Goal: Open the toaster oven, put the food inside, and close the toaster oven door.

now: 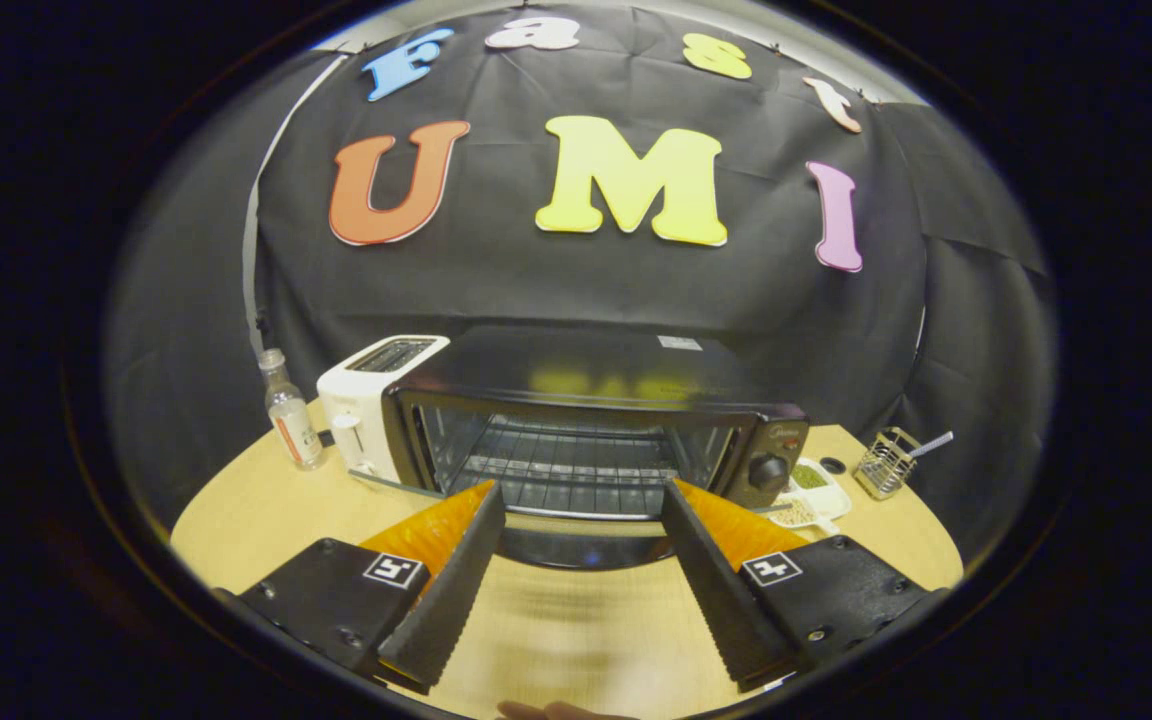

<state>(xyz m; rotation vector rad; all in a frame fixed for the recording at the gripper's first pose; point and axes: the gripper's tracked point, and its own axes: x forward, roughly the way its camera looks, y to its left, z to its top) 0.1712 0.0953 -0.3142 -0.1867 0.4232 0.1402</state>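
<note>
Here the tongs (583,500) stand spread wide with nothing between them, just before the black toaster oven (586,420) on the pale wooden desk (256,510). Its glass door (576,540) lies folded down, baring the wire rack (566,465). A white slot toaster (371,400) touches its side, a clear bottle (291,410) beyond.

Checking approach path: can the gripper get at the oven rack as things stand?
Probably yes. The toaster oven door lies folded down, the rack is exposed just beyond the open, empty gripper, and nothing stands between its jaws and the cavity.
</note>
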